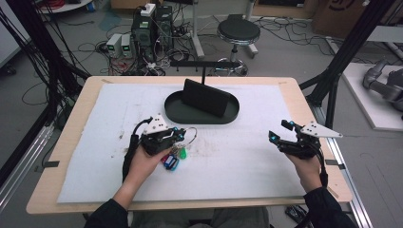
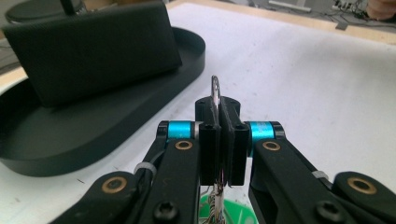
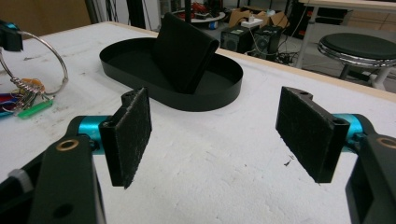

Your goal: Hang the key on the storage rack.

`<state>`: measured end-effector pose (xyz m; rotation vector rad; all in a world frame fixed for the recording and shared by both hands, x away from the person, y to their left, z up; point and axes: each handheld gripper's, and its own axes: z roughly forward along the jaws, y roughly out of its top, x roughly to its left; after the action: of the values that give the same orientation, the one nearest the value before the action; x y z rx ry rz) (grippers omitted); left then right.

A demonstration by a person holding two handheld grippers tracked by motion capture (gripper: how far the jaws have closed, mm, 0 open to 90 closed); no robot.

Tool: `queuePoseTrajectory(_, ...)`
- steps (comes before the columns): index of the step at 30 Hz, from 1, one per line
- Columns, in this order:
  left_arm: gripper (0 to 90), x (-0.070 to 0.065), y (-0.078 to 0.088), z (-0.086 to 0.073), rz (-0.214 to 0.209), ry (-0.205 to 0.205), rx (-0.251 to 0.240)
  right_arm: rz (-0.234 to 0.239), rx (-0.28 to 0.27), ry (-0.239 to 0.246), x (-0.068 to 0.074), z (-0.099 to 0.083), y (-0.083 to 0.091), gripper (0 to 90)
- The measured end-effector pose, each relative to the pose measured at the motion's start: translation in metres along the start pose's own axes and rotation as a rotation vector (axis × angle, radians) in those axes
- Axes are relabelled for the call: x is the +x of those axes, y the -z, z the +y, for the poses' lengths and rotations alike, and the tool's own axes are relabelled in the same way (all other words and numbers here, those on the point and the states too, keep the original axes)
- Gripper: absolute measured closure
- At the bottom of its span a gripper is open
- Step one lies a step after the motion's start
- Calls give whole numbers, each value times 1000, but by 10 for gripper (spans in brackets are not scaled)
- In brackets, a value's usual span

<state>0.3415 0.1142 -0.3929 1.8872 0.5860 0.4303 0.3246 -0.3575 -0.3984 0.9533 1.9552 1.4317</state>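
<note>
A metal key ring (image 1: pixel 191 135) with green and blue tags (image 1: pixel 174 159) lies just left of the middle of the white mat. My left gripper (image 1: pixel 181 136) is shut on the ring. In the left gripper view the pads (image 2: pixel 209 140) pinch the wire, and the ring's arc (image 2: pixel 215 87) sticks up above them, with a green tag (image 2: pixel 233 212) below. My right gripper (image 1: pixel 279 130) stands open over the mat at the right, its pads (image 3: pixel 133 133) wide apart with nothing between them. The right gripper view shows the key ring (image 3: pixel 57 60) far to its left.
A black oval tray (image 1: pixel 231 115) sits at the back middle with a slanted black block (image 1: pixel 204 97) standing in it. The white mat (image 1: pixel 237 161) covers the wooden table. Behind the table are a stool (image 1: pixel 238 31), computers (image 1: pixel 152 28) and cables on the floor.
</note>
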Motion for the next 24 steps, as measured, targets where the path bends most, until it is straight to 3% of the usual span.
queuePoseTrajectory(9,864,2,12,18,28,-23,-66,-1,2,-5,0,0,-1,271)
queuePoseTrajectory(24,865,7,22,44,58,-48,-134,1,4,-2,0,0,-4,271)
